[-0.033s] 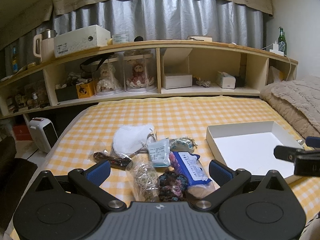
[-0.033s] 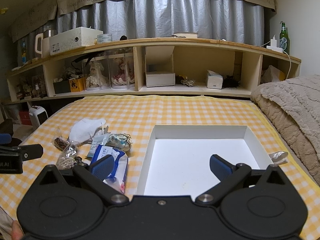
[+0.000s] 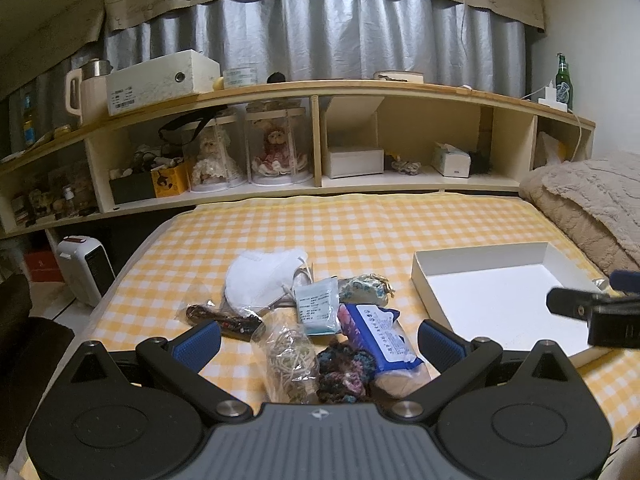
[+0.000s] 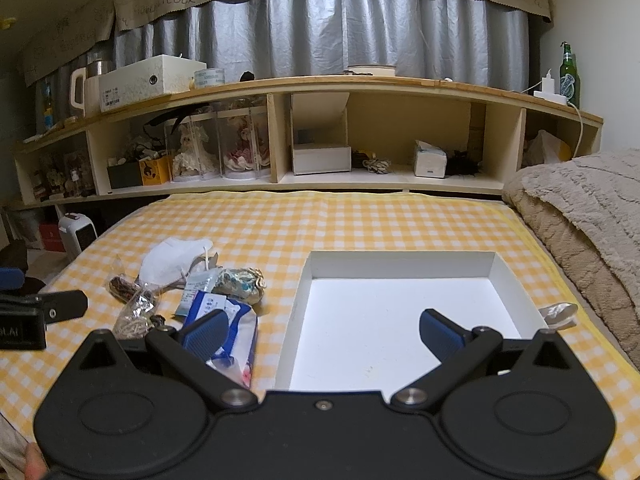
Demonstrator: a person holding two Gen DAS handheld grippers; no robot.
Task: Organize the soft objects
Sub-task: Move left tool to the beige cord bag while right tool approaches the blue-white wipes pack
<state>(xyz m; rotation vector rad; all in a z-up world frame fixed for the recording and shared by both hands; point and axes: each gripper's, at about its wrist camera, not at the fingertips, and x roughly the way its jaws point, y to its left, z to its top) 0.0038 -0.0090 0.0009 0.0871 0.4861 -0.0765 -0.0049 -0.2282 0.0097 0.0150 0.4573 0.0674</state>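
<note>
Left wrist view is showing the left gripper (image 3: pixel 319 338) gaping, empty, over a crocheted scrunchie (image 3: pixel 346 372), probably light and squashy; pinching its middle suits.

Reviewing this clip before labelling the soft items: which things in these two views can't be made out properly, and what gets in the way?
- Crocheted item, left wrist view: near edge hidden behind the left tool body.
- Blue-and-white packet, right wrist view: partly covered by a right tool finger; print too small.
- Clear bag, left wrist view: contents indistinct through wrinkled plastic.
- White tray, right wrist view: near rim hidden by the tool body.
</note>
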